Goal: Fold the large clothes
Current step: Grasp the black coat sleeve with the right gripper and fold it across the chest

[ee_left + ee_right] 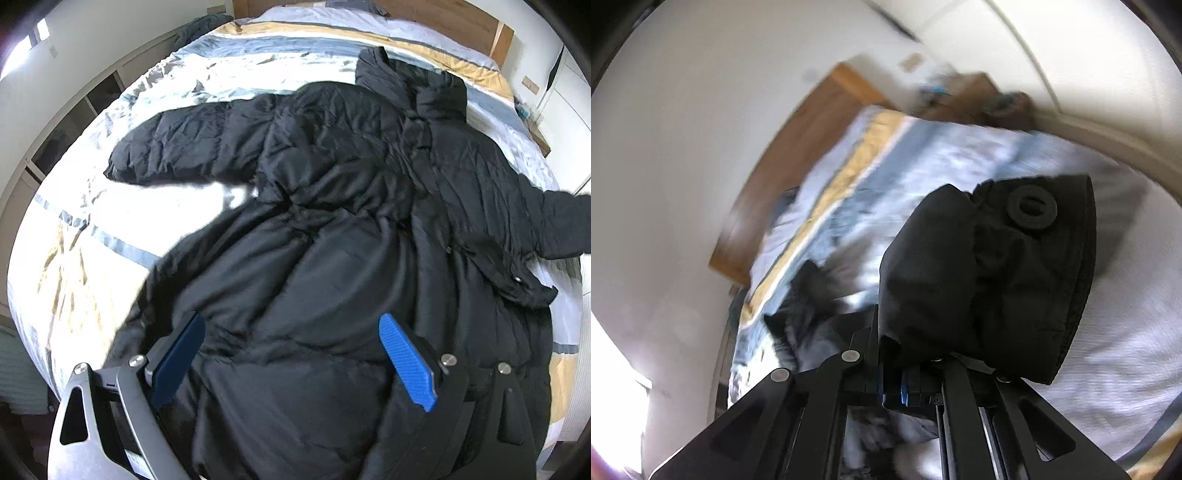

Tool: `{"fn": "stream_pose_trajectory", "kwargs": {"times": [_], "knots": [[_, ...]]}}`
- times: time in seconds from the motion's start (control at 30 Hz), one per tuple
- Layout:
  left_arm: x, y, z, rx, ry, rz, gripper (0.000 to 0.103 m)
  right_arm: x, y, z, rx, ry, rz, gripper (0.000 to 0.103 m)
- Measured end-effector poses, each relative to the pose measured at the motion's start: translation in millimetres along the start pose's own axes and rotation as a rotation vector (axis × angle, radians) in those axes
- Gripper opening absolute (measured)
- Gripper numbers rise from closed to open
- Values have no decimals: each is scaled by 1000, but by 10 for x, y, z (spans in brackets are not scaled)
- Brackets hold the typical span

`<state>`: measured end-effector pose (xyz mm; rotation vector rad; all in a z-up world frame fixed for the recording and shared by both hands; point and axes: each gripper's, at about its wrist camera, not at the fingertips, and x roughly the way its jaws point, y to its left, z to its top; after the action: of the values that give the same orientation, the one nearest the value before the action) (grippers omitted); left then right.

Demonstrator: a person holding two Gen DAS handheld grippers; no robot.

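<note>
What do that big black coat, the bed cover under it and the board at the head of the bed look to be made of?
Black coat: likely a smooth synthetic shell with padding, judging by its slight sheen and puffy quilted sections.
Bed cover: probably a satiny woven fabric; the striped surface is glossy and finely creased.
Headboard: looks like wood or wood veneer, warm brown and matte.

A big bed (258, 66) with a striped blue, white and yellow cover. Its wooden headboard (443, 22) is at 12 o'clock. White walls (110, 29) at 10 o'clock.
</note>
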<state>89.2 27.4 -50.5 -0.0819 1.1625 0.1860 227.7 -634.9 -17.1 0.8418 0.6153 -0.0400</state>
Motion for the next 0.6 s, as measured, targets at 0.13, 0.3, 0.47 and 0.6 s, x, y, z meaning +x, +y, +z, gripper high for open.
{"fn": "stream_pose_trajectory", "kwargs": {"times": [0.13, 0.3, 0.47, 0.6], "knots": [[-20, 350, 164, -11, -46, -8, 96, 12, 781, -157, -114, 23, 31, 6], [-81, 877, 395, -37, -94, -21, 96, 228, 1493, -597, -207, 97, 55, 6], [-32, 1378, 536, -69, -107, -15, 96, 658, 1960, -1248, -318, 222, 32, 7], [89, 1715, 524, -103, -86, -6, 96, 1008, 2094, -1879, -358, 342, 10, 7]]}}
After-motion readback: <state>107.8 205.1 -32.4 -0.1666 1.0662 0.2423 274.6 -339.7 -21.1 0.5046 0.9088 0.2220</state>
